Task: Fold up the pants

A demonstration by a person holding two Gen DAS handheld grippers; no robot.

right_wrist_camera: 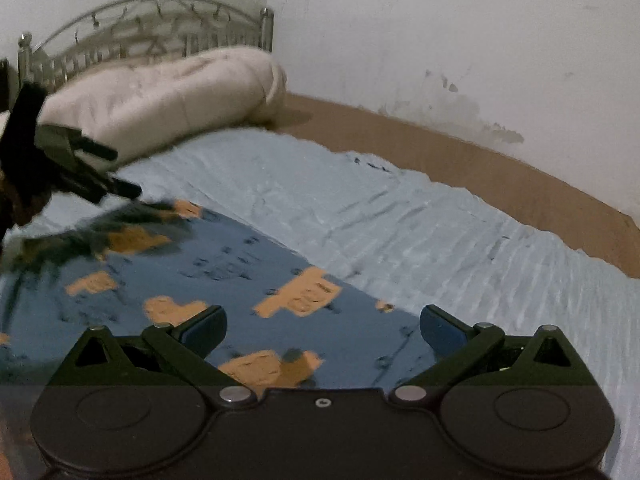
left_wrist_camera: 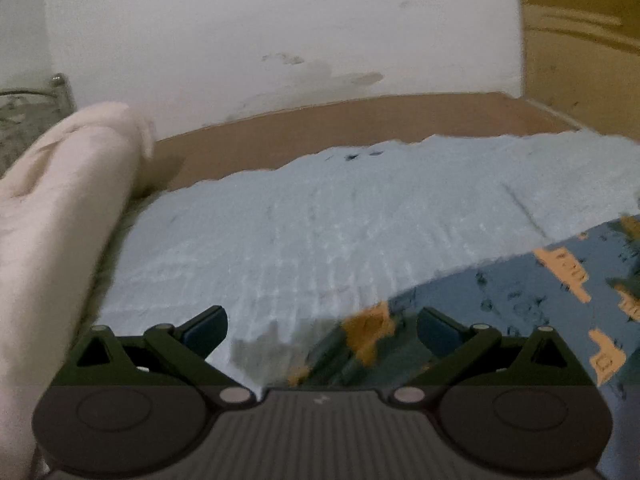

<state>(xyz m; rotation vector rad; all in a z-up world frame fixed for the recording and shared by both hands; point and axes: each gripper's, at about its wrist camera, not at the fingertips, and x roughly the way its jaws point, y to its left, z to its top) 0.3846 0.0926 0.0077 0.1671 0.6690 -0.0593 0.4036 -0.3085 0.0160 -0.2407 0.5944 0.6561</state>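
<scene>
- Blue cloth printed with orange blocks, the pants (right_wrist_camera: 224,264) lie spread flat on the pale blue sheet (right_wrist_camera: 420,216) of the bed, reaching from under the right gripper (right_wrist_camera: 323,330) back toward the left gripper (right_wrist_camera: 120,172).
- Both sets of jaws stand wide apart and hold nothing; each hangs over an edge of the cloth, and whether they touch it cannot be told.
- In the left wrist view a corner of the pants sits bunched and blurred between the open jaws, so a pinch there would likely catch one layer only, or the sheet with it, and drag the bedding up into the fold.
- The sheet is rumpled and loose; I judge it could slide under the pants and skew any crease.
- If the two grippers lift unevenly, the legs would likely twist out of line.
- A cream rolled duvet (right_wrist_camera: 160,96) lies near the far end of the pants, before the metal headboard (right_wrist_camera: 148,28); a fold swung that way could brush it.
- Bare brown mattress (right_wrist_camera: 460,160) borders the sheet along the stained wall (right_wrist_camera: 440,40), well apart from the pants.
</scene>
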